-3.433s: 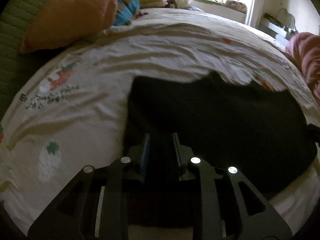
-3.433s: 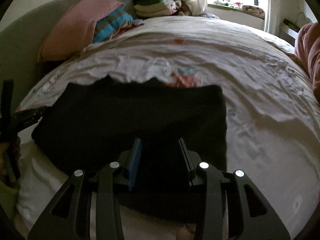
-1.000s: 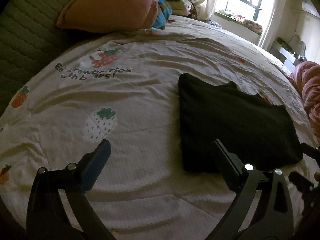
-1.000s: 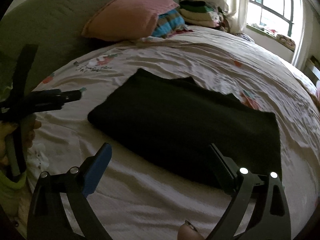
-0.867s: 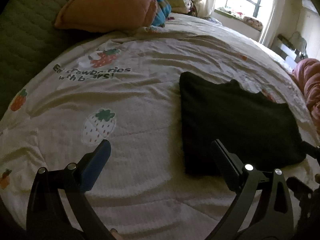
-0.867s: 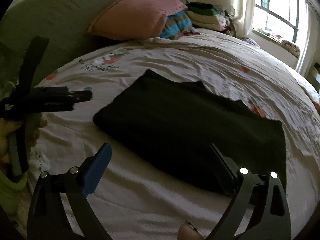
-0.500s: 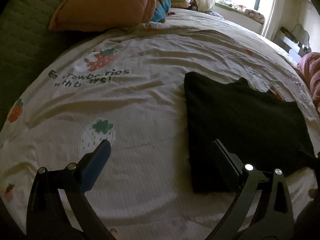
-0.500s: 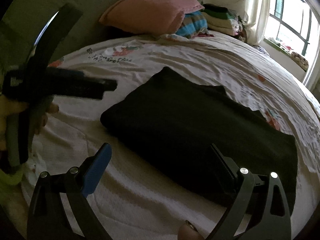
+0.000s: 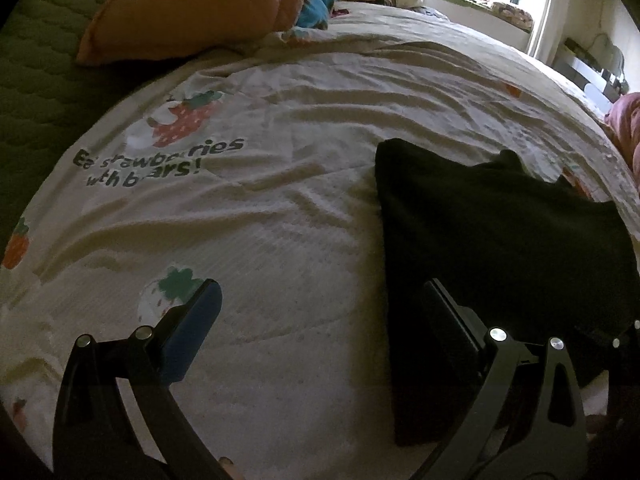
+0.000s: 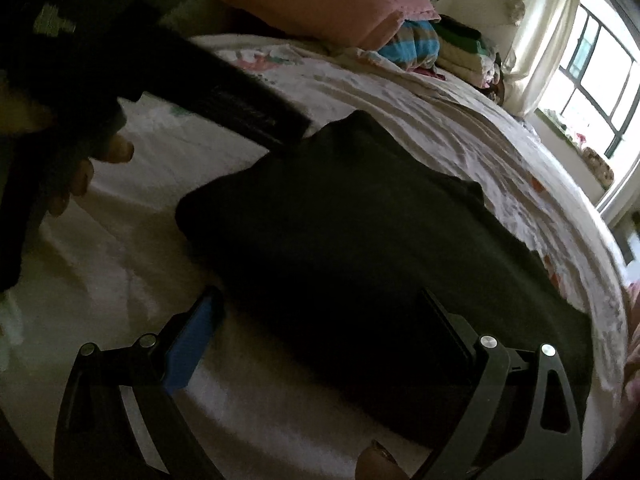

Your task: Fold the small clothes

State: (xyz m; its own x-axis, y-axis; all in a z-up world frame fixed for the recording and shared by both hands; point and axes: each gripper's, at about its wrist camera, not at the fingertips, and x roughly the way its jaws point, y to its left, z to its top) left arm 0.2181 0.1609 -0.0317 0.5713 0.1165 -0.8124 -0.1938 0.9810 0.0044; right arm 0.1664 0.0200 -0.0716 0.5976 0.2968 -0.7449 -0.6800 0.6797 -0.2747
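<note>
Right now a folded black garment lies flat on the bed sheet, a pale sheet printed with strawberries and the words "strawberries with bears!". The left hand-held gripper hangs low over the sheet with its 2 fingers spread wide and nothing between them; the blue-padded finger is over bare sheet and the other is over the near left edge of the garment. The right hand-held gripper is likewise spread wide and empty, its blue-padded finger beside the garment's near edge and its other finger over the dark cloth.

Around the bed, a pink pillow leans against a green quilted headboard, with a striped blue cloth and a stack of folded clothes just beyond it. A window with a pale curtain stands at the far side, and pink fabric shows at the right border of the left wrist view.

From the right wrist view, the left gripper's dark body crosses the upper left, blurred, and covers the far corner of the garment; fingers of the person's left hand curl under it. The garment is so dark that its folds and seams are hard to make out, and its right end runs out of the left wrist view.
</note>
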